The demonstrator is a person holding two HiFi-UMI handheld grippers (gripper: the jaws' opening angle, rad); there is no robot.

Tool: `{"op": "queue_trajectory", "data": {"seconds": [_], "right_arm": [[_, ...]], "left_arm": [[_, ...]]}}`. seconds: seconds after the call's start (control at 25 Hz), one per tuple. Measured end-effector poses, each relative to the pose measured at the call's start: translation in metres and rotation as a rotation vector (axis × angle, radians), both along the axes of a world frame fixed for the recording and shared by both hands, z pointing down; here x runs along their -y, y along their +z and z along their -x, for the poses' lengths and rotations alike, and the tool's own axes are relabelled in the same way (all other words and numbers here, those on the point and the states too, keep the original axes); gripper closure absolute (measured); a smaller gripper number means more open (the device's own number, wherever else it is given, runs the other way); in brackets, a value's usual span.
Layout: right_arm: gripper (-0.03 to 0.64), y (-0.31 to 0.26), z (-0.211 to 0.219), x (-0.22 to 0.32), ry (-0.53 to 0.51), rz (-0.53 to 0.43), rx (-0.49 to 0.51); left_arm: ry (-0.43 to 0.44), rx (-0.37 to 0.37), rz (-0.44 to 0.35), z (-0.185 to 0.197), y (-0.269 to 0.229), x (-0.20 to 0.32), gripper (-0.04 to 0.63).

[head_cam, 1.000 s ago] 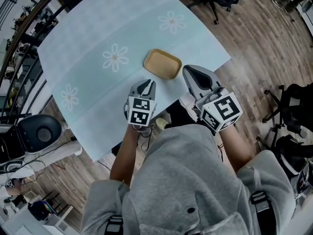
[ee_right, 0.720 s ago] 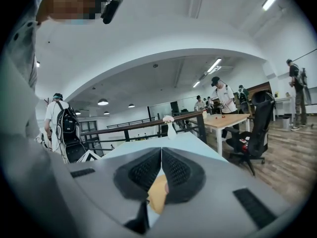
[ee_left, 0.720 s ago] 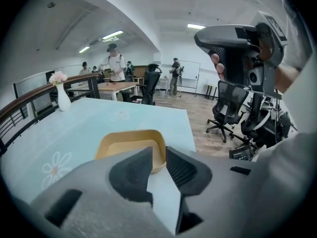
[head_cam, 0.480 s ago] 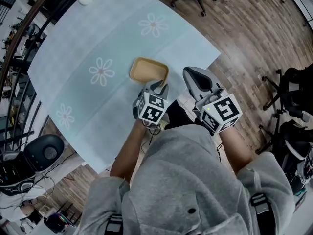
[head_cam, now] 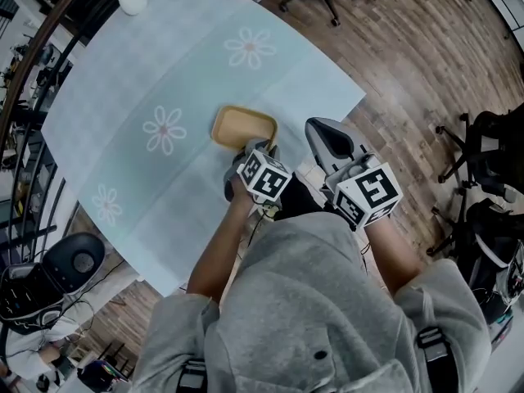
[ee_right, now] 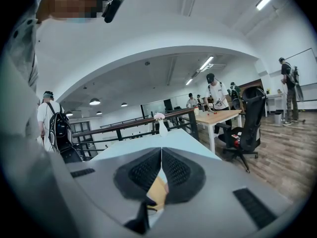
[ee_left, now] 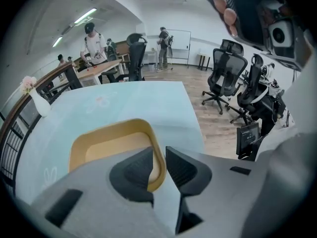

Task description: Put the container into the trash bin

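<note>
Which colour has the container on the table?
The container is yellowish tan; the left gripper view shows it best.

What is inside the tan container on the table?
Nothing shows inside the container: its visible floor is bare. The near corner of the floor is covered by one jaw of the left gripper, so that part cannot be checked.

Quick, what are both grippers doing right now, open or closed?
Left gripper: open, the yellow container rim between its fingers.
Right gripper: closed, empty.
</note>
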State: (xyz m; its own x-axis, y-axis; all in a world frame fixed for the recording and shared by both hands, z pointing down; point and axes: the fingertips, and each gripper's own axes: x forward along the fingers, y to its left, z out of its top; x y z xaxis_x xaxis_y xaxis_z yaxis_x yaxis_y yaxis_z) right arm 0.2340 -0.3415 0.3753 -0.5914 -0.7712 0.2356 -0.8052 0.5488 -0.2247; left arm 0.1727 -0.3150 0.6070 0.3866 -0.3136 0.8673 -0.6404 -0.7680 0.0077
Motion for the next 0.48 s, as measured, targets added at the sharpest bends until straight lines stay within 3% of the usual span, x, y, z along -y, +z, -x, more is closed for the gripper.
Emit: {"op": "queue_trajectory", "data": {"seconds": [0.48], "right_arm": [[0.591,-0.001,0.016,-0.001,-0.056,-0.003,0.01]], "left_arm": [[-0.089,0.023,-0.014,0.031,-0.002,-0.005,0.558]]}}
